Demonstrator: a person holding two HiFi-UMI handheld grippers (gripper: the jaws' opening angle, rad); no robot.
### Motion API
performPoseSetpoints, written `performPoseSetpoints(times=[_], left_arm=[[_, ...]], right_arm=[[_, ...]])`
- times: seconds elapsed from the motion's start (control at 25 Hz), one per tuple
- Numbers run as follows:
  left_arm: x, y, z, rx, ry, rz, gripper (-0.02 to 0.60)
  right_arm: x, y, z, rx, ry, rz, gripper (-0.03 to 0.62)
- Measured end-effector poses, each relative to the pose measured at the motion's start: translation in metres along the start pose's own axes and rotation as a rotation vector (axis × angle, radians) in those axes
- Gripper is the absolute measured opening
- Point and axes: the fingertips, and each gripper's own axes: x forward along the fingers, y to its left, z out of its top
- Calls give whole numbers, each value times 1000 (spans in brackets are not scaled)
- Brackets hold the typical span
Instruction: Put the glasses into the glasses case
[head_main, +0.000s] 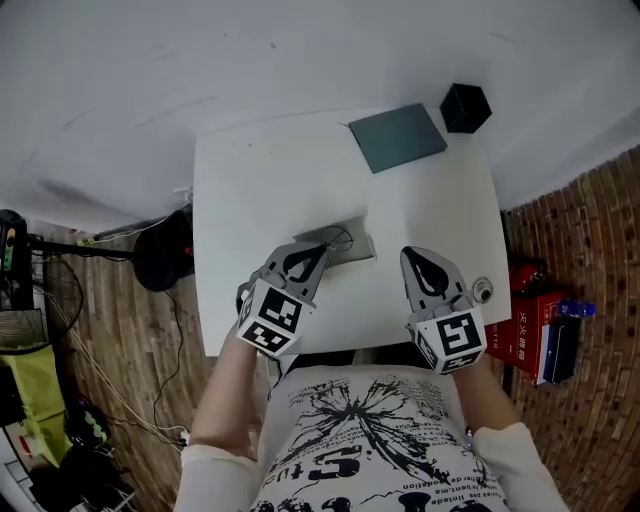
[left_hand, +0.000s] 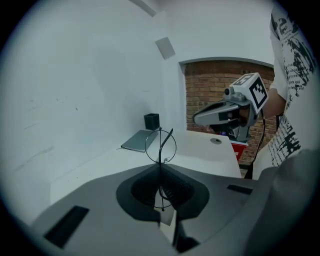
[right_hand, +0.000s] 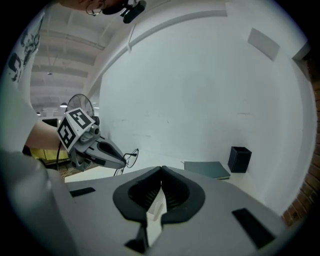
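Left gripper (left_hand: 160, 169): jaws closed on the thin wire-frame glasses (left_hand: 161, 145), gripped edge-on, with one round lens standing just beyond the fingertips. In the head view these fingertips overlap the grey glasses case (head_main: 355, 247) on the white table (head_main: 260, 180). Right gripper (right_hand: 161, 172): jaws together, nothing between them, tips near the case but clear of it. A teal notebook (head_main: 398, 137) and a black box (head_main: 465, 107) sit well beyond both sets of fingertips.

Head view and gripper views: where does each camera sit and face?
Head view: on the person's head, facing down onto table; left gripper, right gripper, arms, shirt show.
Left gripper view: on that gripper, along jaws shut on glasses; shirt shows.
Right gripper view: along its shut, empty jaws; left forearm shows.
Shared: notebook, black box.
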Motion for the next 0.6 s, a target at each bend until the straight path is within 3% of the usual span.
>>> performPoseSetpoints(times=[0.16,0.44,0.6], left_arm=[[26,1,-21,83,97,-81,15],[59,-12,-56,287,348,-213,15],[73,-12,-65,321,410,-250,15]], right_arm=[[8,1,-13,15,20,-28,15],[11,-2,-27,46,46,-60,15],[14,-2,-32,46,59,-63,15]])
